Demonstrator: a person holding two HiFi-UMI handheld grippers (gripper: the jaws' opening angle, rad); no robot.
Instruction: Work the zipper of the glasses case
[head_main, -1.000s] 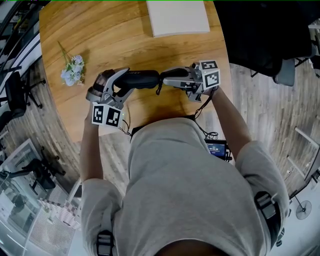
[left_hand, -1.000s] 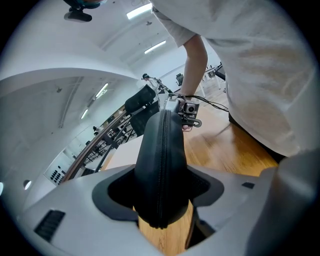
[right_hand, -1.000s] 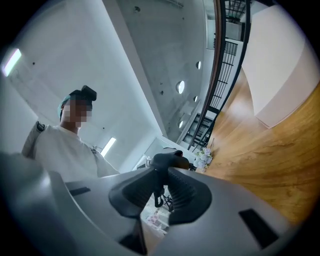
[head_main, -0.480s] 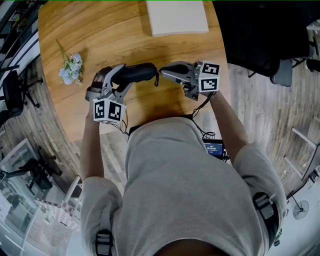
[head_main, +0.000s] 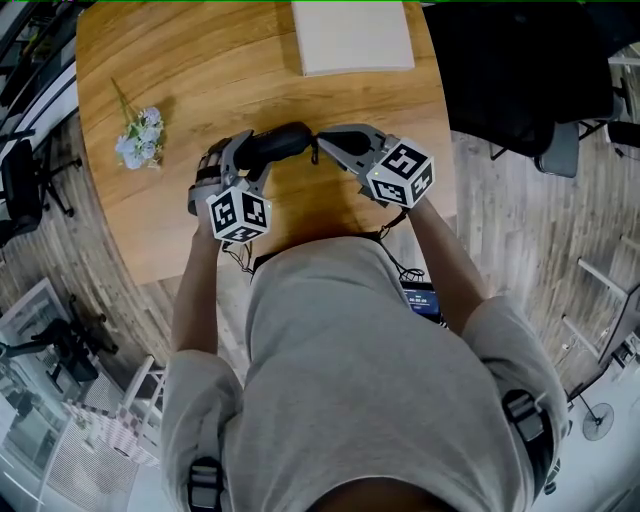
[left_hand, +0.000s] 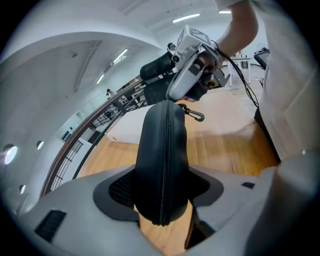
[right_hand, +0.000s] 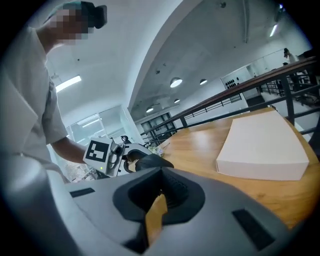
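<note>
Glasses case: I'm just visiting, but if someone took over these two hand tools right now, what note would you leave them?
Left gripper: jaws clamped on the glasses case, over the table.
Right gripper: jaws shut at the case's far end; grip on the zipper unconfirmed.
Done: case steadied; zipper looks closed where visible.
Left: run the zipper.
</note>
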